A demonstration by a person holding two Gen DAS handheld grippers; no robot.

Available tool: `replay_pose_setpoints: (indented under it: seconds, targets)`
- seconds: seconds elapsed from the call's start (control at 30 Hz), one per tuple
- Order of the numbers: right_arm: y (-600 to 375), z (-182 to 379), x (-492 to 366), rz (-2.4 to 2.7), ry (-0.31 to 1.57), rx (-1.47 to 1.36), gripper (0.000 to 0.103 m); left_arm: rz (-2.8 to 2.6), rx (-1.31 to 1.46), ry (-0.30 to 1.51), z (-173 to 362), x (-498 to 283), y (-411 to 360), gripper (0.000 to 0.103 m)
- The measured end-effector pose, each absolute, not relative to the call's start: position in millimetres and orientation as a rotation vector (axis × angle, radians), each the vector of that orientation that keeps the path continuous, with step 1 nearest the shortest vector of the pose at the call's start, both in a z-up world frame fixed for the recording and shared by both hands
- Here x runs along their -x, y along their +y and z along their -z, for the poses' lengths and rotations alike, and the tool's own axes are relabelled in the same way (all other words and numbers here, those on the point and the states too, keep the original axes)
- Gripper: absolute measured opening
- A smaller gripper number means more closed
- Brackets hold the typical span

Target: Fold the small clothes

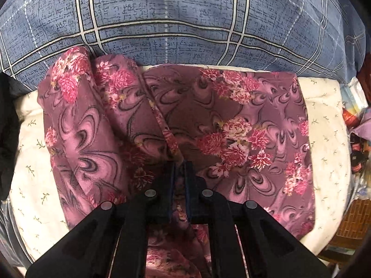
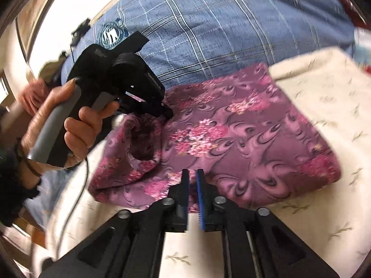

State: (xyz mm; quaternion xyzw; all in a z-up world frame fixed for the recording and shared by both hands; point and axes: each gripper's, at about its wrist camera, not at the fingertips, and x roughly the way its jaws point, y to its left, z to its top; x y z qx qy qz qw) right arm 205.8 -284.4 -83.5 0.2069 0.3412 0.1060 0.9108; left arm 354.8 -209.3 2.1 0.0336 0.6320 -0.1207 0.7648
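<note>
Mid-fold: left tongs pinching cloth, right tongs empty.

Right gripper [image 2: 193, 173] hangs at the near hem of the floral garment [image 2: 243, 139], jaws slightly apart, nothing between. Garment lies on the cream sheet [image 2: 324, 115], long axis left-right. Left gripper [image 1: 179, 164], clamped on a raised fold at the garment's left end, sits nearer the loose part. Blue plaid pillow [image 1: 185, 11] beyond.
</note>
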Motion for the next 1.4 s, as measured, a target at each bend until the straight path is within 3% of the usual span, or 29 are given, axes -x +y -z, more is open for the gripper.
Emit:
replay_pose_setpoints:
  seconds: [0.07,0.13,0.3,0.37,0.4,0.5,0.53,0.57,0.63,0.83,1.27,1.3,1.37,1.4]
  targets:
    - [-282,81,-209,-0.270,0.690,-0.462,0.052,0.278,-0.085,1.402,-6,-359,-205,0.009]
    - [-273,79,-215,-0.330,0.672,-0.483,0.068,0.297,-0.101,1.435,-12,-366,-199,0.018]
    - [-245,84,-242,-0.361,0.718,-0.438,0.070,0.310,-0.086,1.429,-33,-380,-186,0.051]
    - [-239,87,-252,-0.368,0.732,-0.444,0.070,0.305,-0.090,1.422,-39,-386,-185,0.074]
    - [-237,88,-255,-0.368,0.734,-0.448,0.070,0.288,-0.124,1.423,-39,-390,-187,0.075]
    - [-228,85,-263,-0.410,0.717,-0.452,0.064,0.236,-0.232,1.433,-38,-395,-193,0.075]
    - [-226,85,-264,-0.418,0.718,-0.453,0.056,0.218,-0.271,1.429,-40,-397,-195,0.075]
    - [-223,86,-266,-0.433,0.722,-0.454,0.039,0.209,-0.294,1.418,-42,-397,-197,0.075]
    - [-219,89,-272,-0.462,0.741,-0.450,0.019,0.194,-0.334,1.391,-50,-398,-198,0.075]
    - [-206,88,-267,-0.475,0.721,-0.402,0.019,0.149,-0.430,1.389,-59,-401,-201,0.076]
    - [-205,97,-275,-0.467,0.756,-0.424,0.023,0.133,-0.545,1.486,-10,-390,-220,0.075]
    - [-205,97,-276,-0.465,0.756,-0.422,0.023,0.127,-0.529,1.478,-11,-390,-217,0.072]
    - [-203,95,-276,-0.458,0.744,-0.415,0.015,0.108,-0.463,1.441,-17,-392,-204,0.024]
    - [-204,93,-274,-0.455,0.725,-0.414,0.013,0.102,-0.423,1.435,-22,-393,-197,0.016]
